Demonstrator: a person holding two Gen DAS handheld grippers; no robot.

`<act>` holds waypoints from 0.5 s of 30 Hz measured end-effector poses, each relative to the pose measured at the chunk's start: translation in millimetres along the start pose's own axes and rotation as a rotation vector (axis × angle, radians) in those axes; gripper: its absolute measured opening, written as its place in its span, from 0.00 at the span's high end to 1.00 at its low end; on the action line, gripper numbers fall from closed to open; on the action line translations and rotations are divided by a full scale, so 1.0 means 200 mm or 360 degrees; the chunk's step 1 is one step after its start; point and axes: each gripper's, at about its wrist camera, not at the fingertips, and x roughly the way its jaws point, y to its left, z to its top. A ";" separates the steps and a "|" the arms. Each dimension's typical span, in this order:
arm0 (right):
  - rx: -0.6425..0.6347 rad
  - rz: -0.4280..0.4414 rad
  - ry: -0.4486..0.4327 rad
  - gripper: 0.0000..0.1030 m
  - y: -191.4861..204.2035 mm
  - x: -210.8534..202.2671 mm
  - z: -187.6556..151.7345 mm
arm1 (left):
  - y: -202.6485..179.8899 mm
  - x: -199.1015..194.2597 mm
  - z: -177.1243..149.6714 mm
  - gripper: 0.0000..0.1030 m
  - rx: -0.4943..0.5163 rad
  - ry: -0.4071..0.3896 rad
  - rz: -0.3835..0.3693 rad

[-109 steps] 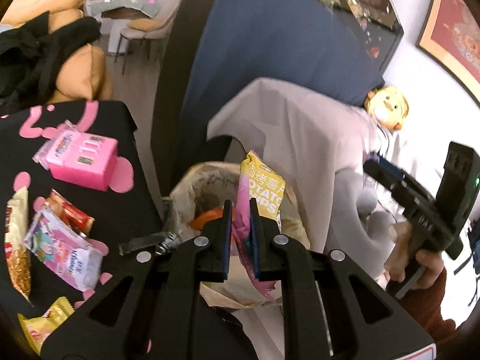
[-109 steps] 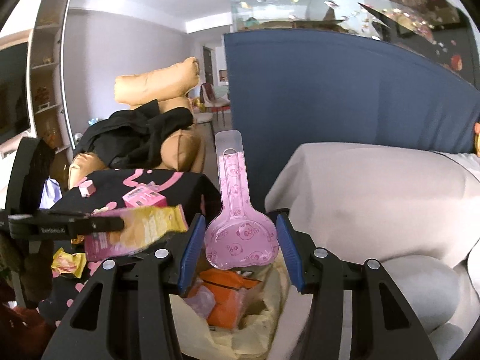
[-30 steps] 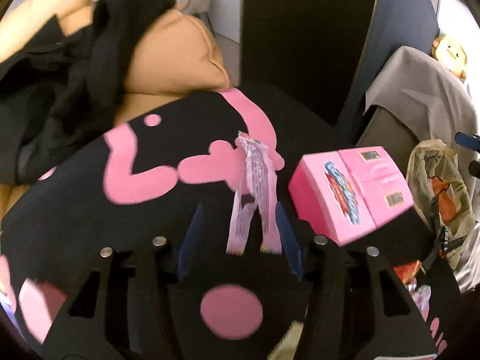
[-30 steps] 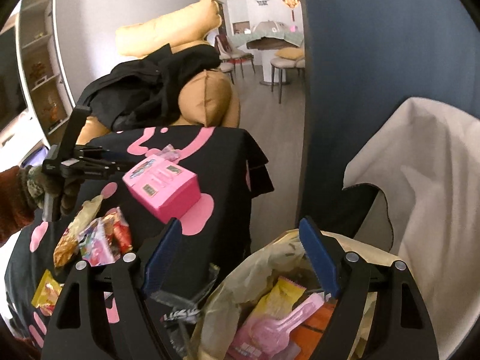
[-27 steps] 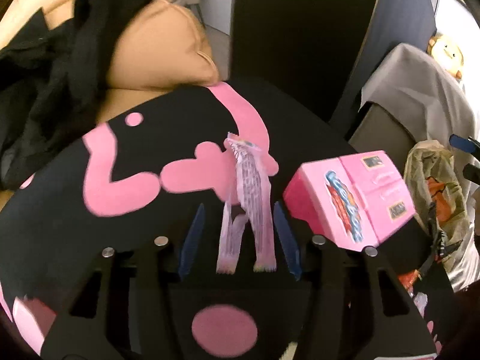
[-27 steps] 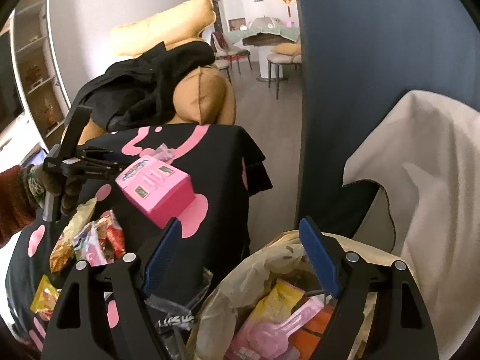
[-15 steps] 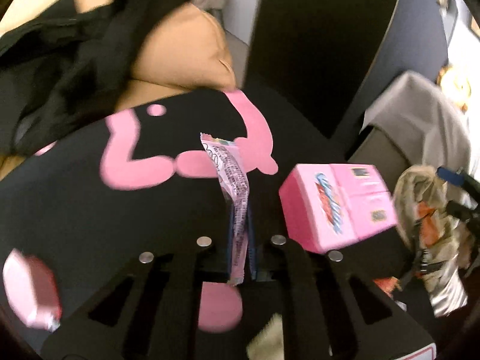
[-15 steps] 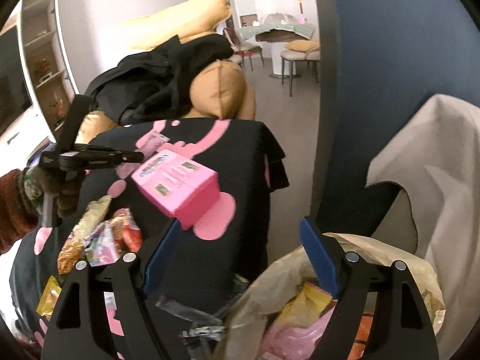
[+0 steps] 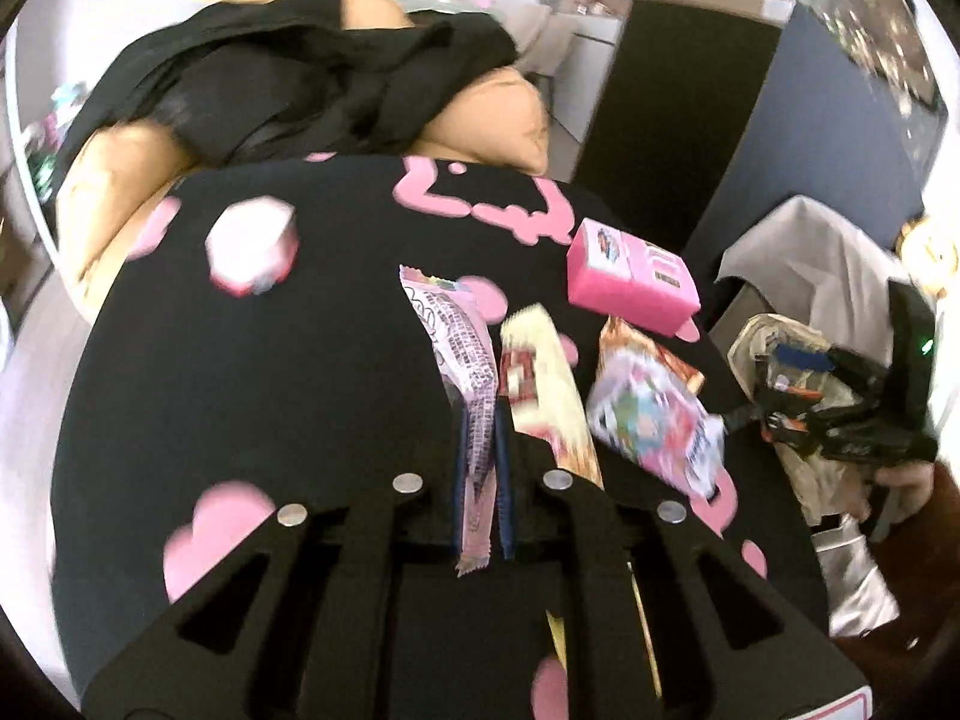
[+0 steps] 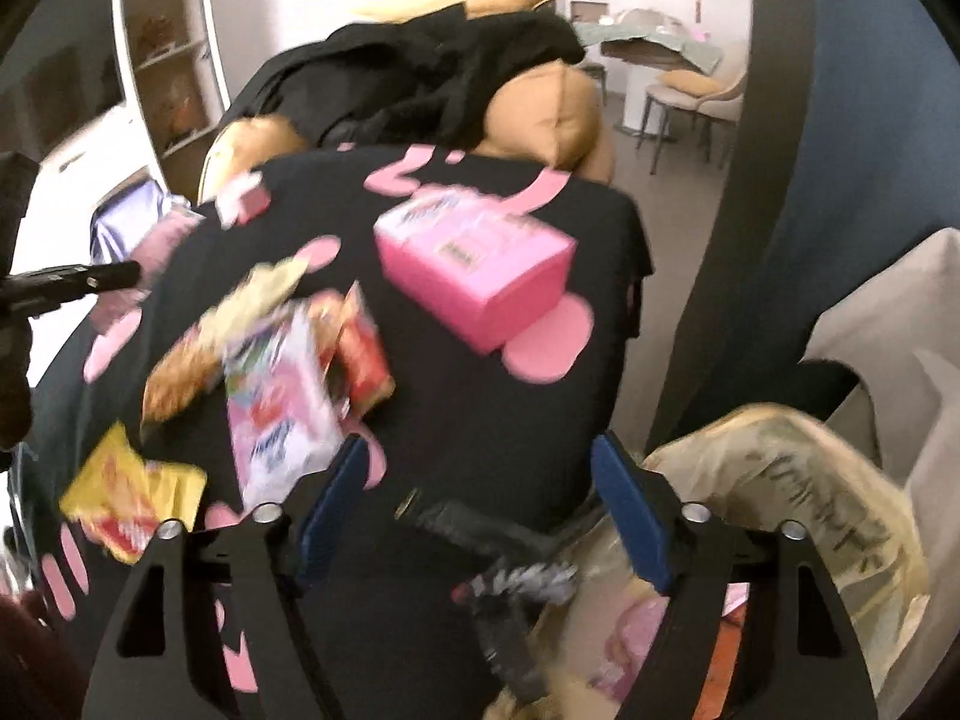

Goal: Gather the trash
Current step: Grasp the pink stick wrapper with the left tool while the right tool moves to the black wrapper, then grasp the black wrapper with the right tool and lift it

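My left gripper [image 9: 480,420] is shut on a long pink-and-white candy wrapper [image 9: 459,348] and holds it above the black table with pink shapes [image 9: 240,372]. My right gripper [image 10: 480,468] is open and empty, at the table's edge beside the trash bag [image 10: 798,492]. The bag also shows in the left wrist view [image 9: 774,336], with the right gripper in front of it. On the table lie a pink box [image 10: 474,264], a pink snack pack [image 10: 276,402], a red packet [image 10: 360,354], a yellow packet [image 10: 132,498] and a long beige packet [image 9: 540,384].
A small pink-white box [image 9: 252,246] sits at the table's far side. A tan sofa with black clothes [image 9: 288,78] stands behind the table. A blue partition [image 10: 840,120] and a grey-draped seat [image 10: 888,336] flank the bag.
My left gripper closed on the candy wrapper, lifted it and pulled back over the table. My right gripper moved from above the bag toward the table, still open.
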 end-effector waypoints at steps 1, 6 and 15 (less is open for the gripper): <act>-0.0013 -0.0026 0.0022 0.35 0.02 0.01 -0.04 | 0.00 -0.03 -0.04 0.92 -0.0046 -0.0013 -0.0006; 0.0001 -0.0098 0.0091 0.43 0.01 0.05 -0.15 | 0.03 -0.13 -0.20 0.92 -0.0192 -0.0046 0.0007; 0.0187 -0.0041 0.0049 0.77 -0.04 -0.03 -0.18 | 0.04 -0.30 -0.35 0.92 -0.0307 -0.0158 0.0055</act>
